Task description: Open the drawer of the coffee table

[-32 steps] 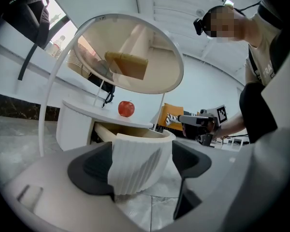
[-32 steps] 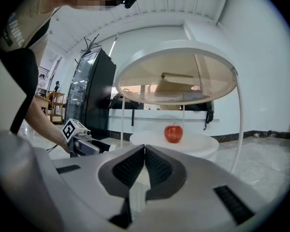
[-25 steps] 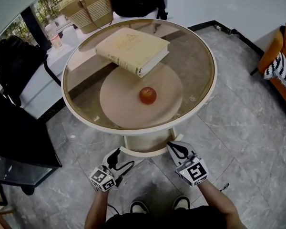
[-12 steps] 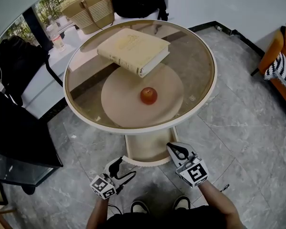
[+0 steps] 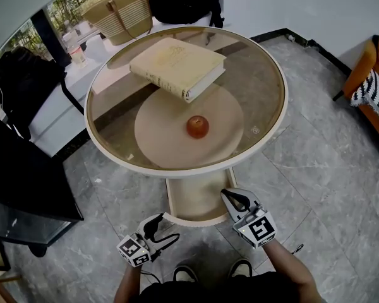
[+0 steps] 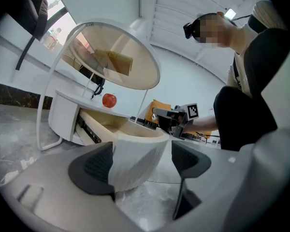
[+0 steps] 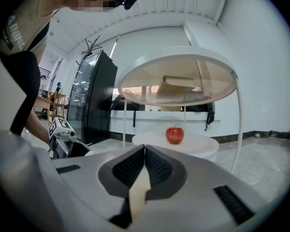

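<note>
Grey marbled floor tiles (image 5: 316,163) run under the round glass-topped desk (image 5: 252,81), with a black cabinet (image 5: 19,182) at far left. On the glass lies a cream book (image 5: 177,67), and on the lower shelf (image 5: 155,137) sits a red apple (image 5: 197,126) (I see it through the top from the head view). My left tongs (image 6: 142,159) stand open, jaws well apart, with the ribbed, curved front of the drawer (image 5: 192,201) between them. That front lies against one pad (image 6: 94,166), and the other pad stands clear of it. The drawer is pulled out from under the desk's near edge, toward me, its pale inside showing. Just beside its right front corner, my right tongs (image 7: 144,164) hang with jaws pressed together, only a thin pale strip showing at their seam. An orange sofa (image 5: 372,74) sits at far right.
</note>
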Available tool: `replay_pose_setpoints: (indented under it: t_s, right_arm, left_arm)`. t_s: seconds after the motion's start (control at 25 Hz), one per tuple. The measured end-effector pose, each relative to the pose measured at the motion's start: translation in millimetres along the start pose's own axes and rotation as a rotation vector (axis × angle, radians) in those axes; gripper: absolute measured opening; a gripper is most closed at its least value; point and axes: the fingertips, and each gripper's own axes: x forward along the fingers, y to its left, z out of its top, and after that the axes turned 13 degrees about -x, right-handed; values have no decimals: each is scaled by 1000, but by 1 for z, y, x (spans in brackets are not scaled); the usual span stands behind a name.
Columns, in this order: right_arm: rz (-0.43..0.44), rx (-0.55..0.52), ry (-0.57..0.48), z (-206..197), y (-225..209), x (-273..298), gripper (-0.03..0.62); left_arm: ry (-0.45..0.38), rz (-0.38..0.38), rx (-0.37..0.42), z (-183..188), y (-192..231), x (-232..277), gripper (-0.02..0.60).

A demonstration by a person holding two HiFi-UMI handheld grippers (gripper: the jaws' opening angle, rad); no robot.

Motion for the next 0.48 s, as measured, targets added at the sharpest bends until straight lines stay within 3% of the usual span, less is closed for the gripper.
replay_pose_setpoints:
  t_s: [0.16,0.48]
  right_arm:
    - [-3,1,0,-1,-1,-1,5]
    - [-11,10,9,-4,-1,-2,5]
  left_arm:
    - [21,0,25,0,-2,-1,385]
    - [-16,60,39,15,5,-8,385]
